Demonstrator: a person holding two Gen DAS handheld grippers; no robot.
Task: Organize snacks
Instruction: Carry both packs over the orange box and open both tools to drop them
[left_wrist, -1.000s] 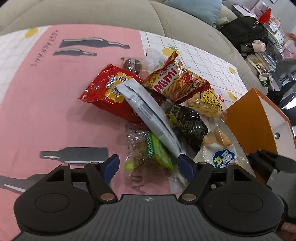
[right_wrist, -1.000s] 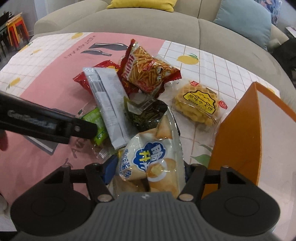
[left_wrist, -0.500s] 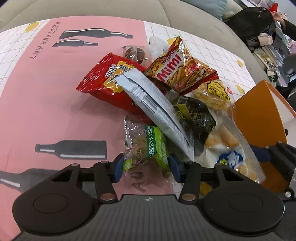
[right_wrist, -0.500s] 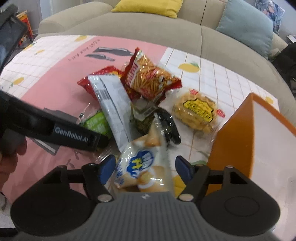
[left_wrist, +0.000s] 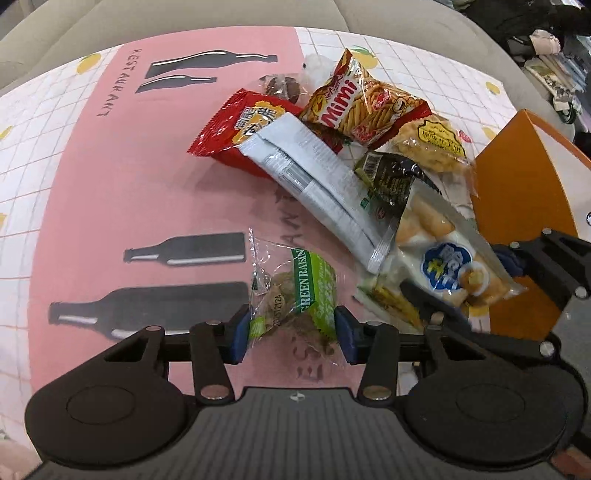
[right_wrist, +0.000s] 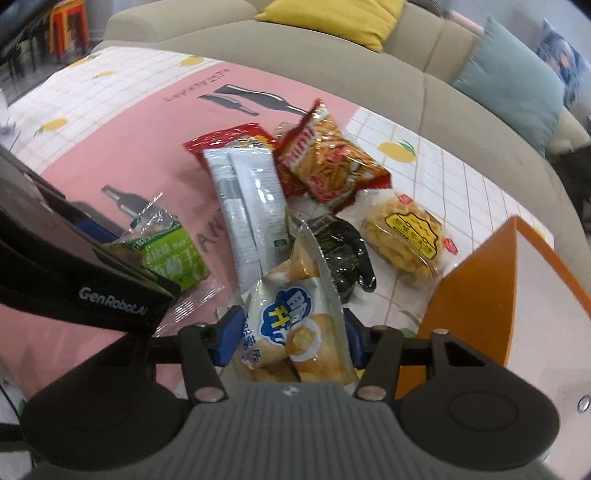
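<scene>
The orange box (right_wrist: 476, 302) is seen standing open at the right edge of the tablecloth (left_wrist: 129, 192), nearer the right gripper (right_wrist: 289, 338), so a short carry rightward is judged to be called for. That gripper is clamped on the white chip bag (right_wrist: 295, 325), whose long axis is pointed forward along the fingers. The left gripper (left_wrist: 291, 334) is closed on the smaller green raisin packet (left_wrist: 295, 291), tilted up and away, apart from the snack pile (left_wrist: 332, 140).
</scene>
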